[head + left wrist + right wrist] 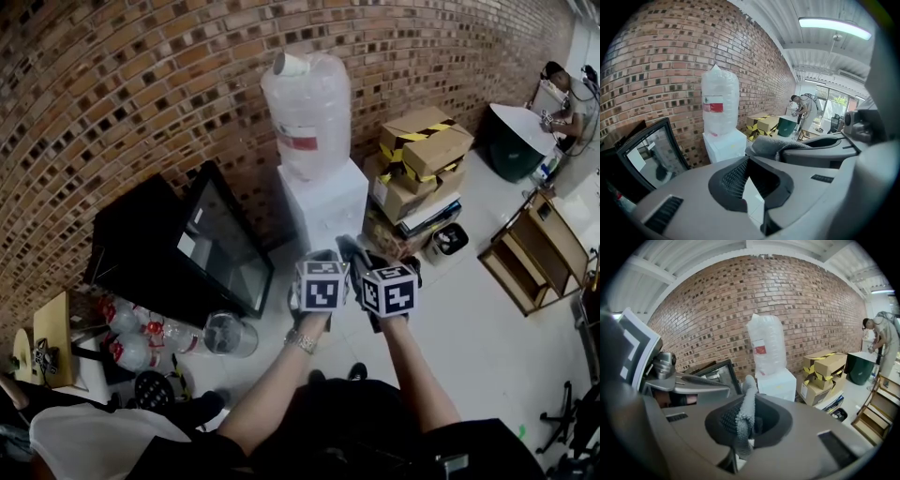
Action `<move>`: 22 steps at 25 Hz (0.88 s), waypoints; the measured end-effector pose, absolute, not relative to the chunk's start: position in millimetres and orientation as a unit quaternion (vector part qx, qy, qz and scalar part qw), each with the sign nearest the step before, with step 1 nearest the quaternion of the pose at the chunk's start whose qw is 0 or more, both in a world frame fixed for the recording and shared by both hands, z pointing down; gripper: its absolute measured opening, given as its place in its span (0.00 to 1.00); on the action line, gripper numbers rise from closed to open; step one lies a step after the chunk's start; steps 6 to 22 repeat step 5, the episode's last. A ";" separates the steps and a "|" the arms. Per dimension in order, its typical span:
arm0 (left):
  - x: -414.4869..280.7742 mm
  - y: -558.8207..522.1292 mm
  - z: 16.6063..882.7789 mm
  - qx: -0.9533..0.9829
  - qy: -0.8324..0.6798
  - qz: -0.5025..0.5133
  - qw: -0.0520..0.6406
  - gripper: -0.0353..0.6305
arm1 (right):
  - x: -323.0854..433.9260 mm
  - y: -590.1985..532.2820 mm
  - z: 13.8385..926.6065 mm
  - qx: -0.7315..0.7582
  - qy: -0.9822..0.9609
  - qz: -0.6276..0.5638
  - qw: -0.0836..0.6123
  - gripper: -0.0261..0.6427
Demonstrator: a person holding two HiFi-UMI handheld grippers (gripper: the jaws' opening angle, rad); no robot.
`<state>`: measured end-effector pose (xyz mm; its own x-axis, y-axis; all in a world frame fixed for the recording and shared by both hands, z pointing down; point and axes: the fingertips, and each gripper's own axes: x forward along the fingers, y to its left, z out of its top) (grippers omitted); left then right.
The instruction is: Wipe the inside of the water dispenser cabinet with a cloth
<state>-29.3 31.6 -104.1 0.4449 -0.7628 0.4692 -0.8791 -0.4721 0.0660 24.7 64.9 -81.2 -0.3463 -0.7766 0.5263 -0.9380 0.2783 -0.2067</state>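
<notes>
The white water dispenser [328,202] stands against the brick wall with a clear bottle [309,112] on top. It also shows in the left gripper view [725,144] and the right gripper view [780,384]. Both grippers are held side by side in front of it, a short way off, pointing at it. My right gripper [354,255] [743,423] is shut on a grey cloth [746,413] that sticks up between the jaws. My left gripper [317,257] [751,187] is shut with nothing in it. The cloth [771,145] shows at its right.
A black glass-fronted case [202,248] leans left of the dispenser. Taped cardboard boxes [422,155] are stacked on its right. Plastic bottles [141,337] and a clear jug [230,333] lie on the floor at left. A wooden shelf [530,258] and a person [562,94] are far right.
</notes>
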 end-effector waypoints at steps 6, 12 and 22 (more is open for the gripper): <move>-24.0 34.3 -104.8 0.837 -0.489 0.193 0.151 0.05 | 29.5 66.9 -81.9 0.548 -0.782 0.248 0.162 0.07; -24.0 34.3 -104.8 0.837 -0.489 0.193 0.151 0.05 | 29.5 66.9 -81.9 0.548 -0.782 0.248 0.162 0.07; -24.0 34.3 -104.8 0.837 -0.489 0.193 0.151 0.05 | 29.5 66.9 -81.9 0.548 -0.782 0.248 0.162 0.07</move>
